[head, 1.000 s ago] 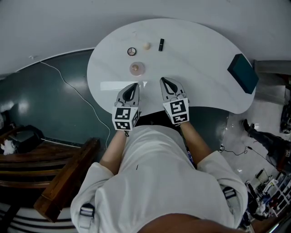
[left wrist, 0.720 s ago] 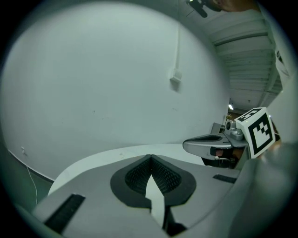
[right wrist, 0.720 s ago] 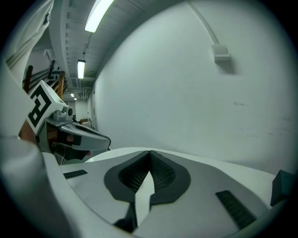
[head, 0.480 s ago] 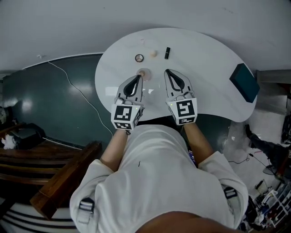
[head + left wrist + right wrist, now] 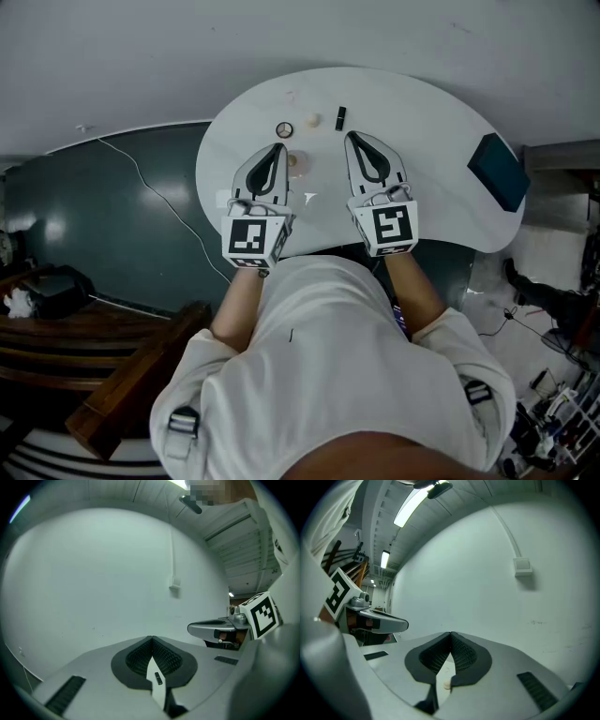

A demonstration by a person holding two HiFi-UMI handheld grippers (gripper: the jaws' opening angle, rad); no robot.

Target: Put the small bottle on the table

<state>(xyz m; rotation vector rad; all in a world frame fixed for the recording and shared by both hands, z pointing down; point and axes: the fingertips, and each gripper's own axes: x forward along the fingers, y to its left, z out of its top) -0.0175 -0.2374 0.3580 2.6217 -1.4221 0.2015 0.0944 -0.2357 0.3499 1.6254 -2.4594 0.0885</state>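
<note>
A small black bottle (image 5: pixel 340 117) lies on the white table (image 5: pixel 431 122) at the far side; a sliver of it (image 5: pixel 158 678) shows below the left jaws in the left gripper view. My left gripper (image 5: pixel 277 148) hovers over the table's near middle, shut and empty, its tips (image 5: pixel 151 638) meeting. My right gripper (image 5: pixel 353 139) hangs beside it, just short of the bottle, also shut with nothing held (image 5: pixel 451 633). Both point nearly level at the pale wall.
A small round disc (image 5: pixel 284 129) and a cream ball (image 5: pixel 314 120) lie left of the bottle. A pinkish round lid (image 5: pixel 299 164) sits between the grippers. A teal box (image 5: pixel 500 166) rests at the table's right end. A cable (image 5: pixel 150 178) runs over the dark floor.
Both grippers have risen and moved forward over the table, levelling out. They now flank the pinkish lid. Both stay shut.
</note>
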